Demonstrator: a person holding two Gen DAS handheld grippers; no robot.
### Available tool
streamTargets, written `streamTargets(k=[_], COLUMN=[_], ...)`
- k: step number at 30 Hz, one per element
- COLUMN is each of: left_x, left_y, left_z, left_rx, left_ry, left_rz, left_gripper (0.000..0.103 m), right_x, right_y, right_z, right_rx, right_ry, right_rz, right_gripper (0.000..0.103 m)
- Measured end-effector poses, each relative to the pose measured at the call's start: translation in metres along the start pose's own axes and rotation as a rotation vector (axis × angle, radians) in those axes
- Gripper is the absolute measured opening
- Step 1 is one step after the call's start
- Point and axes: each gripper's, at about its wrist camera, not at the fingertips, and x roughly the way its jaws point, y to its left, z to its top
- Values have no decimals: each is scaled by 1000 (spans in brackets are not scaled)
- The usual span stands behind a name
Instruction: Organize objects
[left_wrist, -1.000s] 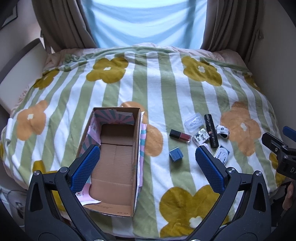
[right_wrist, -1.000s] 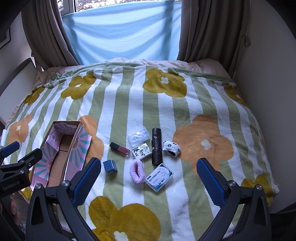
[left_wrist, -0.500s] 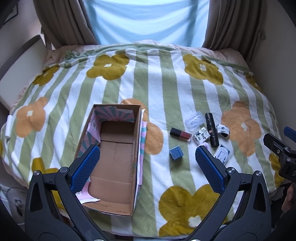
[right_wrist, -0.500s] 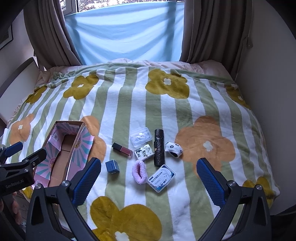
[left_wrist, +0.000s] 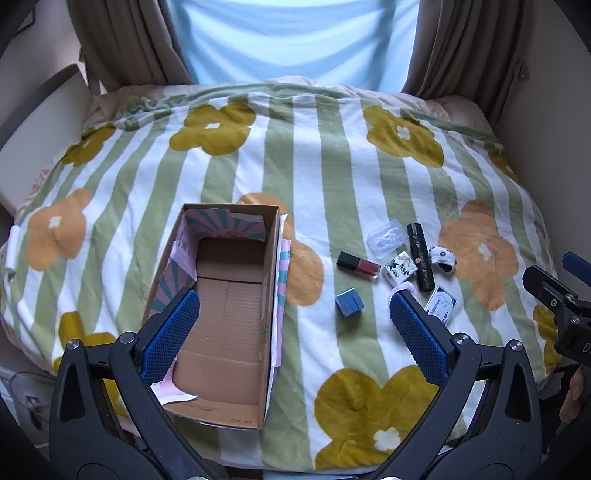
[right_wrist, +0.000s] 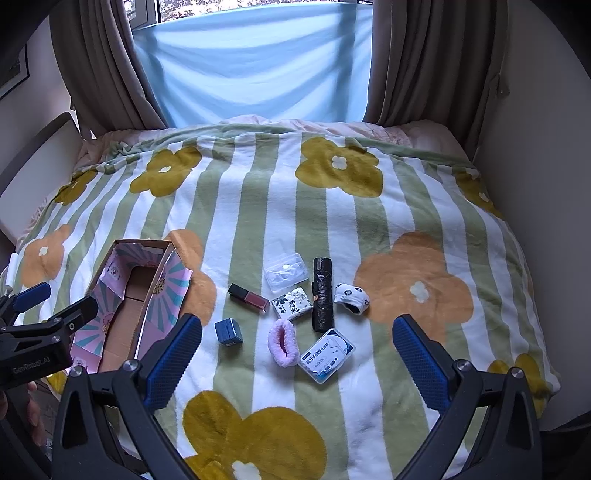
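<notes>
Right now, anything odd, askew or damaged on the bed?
Nothing spilled or broken. The cardboard box has its printed liner and flaps splayed out unevenly over the rim, and it sits empty. The small items, such as the lipstick and black roll, lie scattered loose on the blanket.

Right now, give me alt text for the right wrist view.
The open right gripper hovers above small items on a floral striped blanket: pink scrunchie, blue box, black roll. An open cardboard box lies left.

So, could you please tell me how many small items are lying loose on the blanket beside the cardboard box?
8, clustered right of the cardboard box: lip gloss, blue cube, clear case, tissue pack, black roll, spotted sock, pink scrunchie, floss box.
</notes>
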Motion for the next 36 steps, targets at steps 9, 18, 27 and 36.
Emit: streamTargets(k=[9, 18, 27, 36], left_x=[2, 2, 4, 19], left_y=[1, 2, -1, -16], left_z=[1, 1, -1, -4], left_rx=[1, -7, -12, -45], left_ry=[4, 2, 3, 36], left_rz=[13, 22, 20, 34], left_gripper=[102, 102, 102, 102], right_x=[0, 0, 0, 15], right_y=[1, 2, 2, -10], right_z=[0, 1, 1, 6], right_rx=[-1, -2, -3, -19], right_ry=[0, -3, -2, 34], right_rz=[1, 6, 4, 24], right_gripper=[102, 102, 102, 102])
